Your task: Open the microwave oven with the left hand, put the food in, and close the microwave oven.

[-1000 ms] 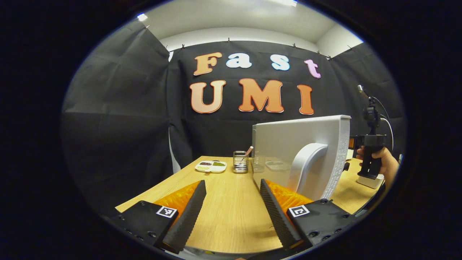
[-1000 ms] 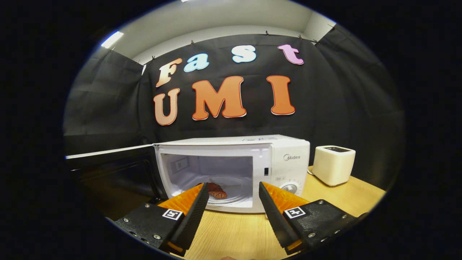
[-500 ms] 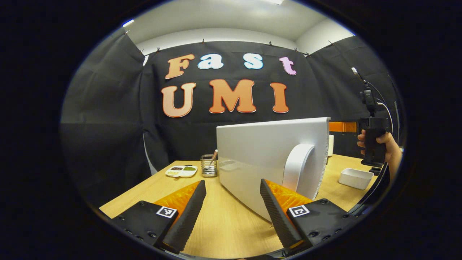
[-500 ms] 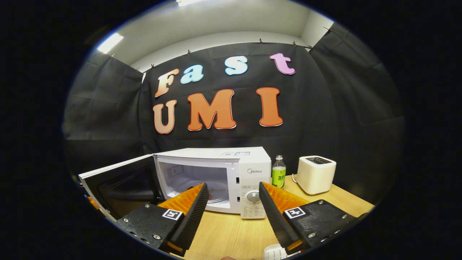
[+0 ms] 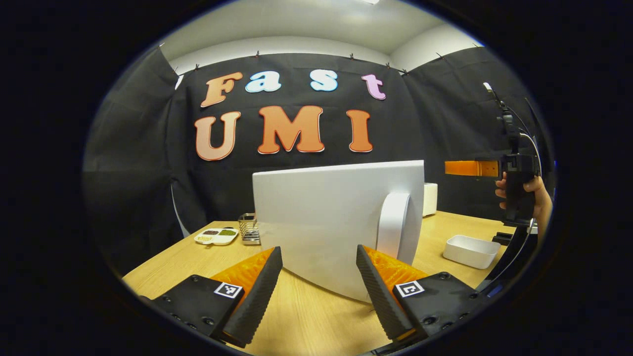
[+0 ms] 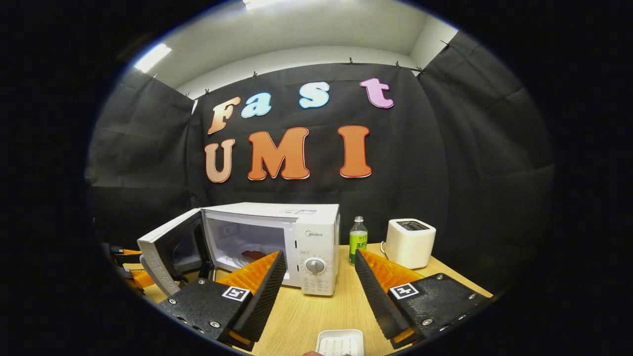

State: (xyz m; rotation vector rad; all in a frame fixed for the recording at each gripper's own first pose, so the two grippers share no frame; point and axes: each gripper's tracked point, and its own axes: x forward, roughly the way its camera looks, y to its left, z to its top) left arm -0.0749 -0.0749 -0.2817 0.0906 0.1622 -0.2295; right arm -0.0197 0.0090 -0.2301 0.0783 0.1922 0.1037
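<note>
Closing remains: my left tool [image 5: 319, 284], jaws spread and empty, faces the door [image 5: 326, 217]; I should push it flat beside its handle [image 5: 393, 225].

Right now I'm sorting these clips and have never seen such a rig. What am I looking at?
A person holds a two-finger gripper in each hand; a camera rides on each. The left gripper view looks along the left gripper, open, at the outside of the half-open microwave door; the right gripper shows farther off in a hand. The right gripper view faces the microwave with food inside. On the table: bottle, toaster, white tray. Nothing is held.
</note>
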